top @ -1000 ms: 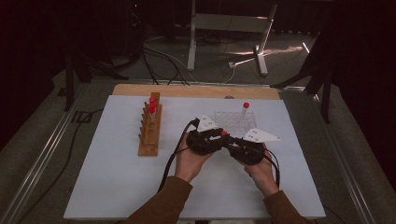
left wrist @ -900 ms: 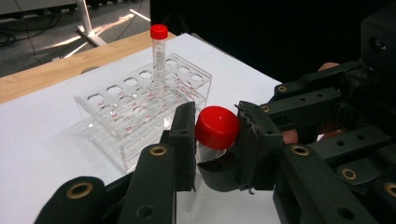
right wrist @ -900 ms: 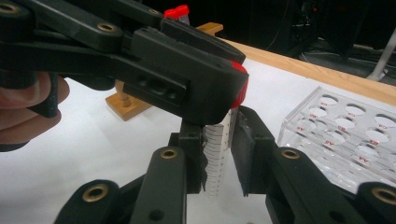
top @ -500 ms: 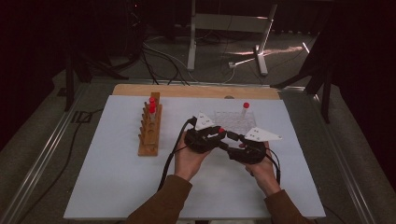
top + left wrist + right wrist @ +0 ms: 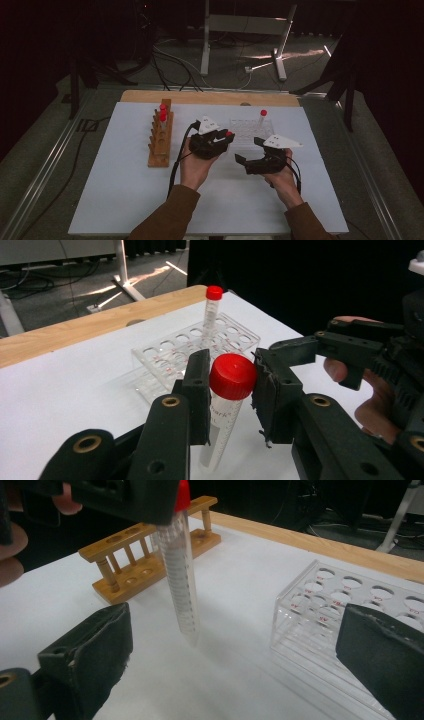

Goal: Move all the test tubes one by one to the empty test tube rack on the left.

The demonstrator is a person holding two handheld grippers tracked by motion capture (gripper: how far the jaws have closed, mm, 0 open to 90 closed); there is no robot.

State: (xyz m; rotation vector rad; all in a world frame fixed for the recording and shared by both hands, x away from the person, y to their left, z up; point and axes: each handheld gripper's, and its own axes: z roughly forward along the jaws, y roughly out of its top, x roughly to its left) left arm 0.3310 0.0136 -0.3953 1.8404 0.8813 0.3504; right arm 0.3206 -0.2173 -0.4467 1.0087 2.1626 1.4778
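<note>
White table surface (image 5: 125, 200): our left gripper (image 5: 231, 390) clamps the red-capped clear plastic tube (image 5: 227, 405) at its cap; right gripper (image 5: 250, 161), at 4 o'clock, jaws just opened wide, nothing between.

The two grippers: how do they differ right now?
The left gripper is shut on a red-capped tube, held off the table; the right gripper has just been opening, its jaws wide apart with nothing between them. In the high view the left one sits nearer the clear rack. Both are black and hand-held.
</note>
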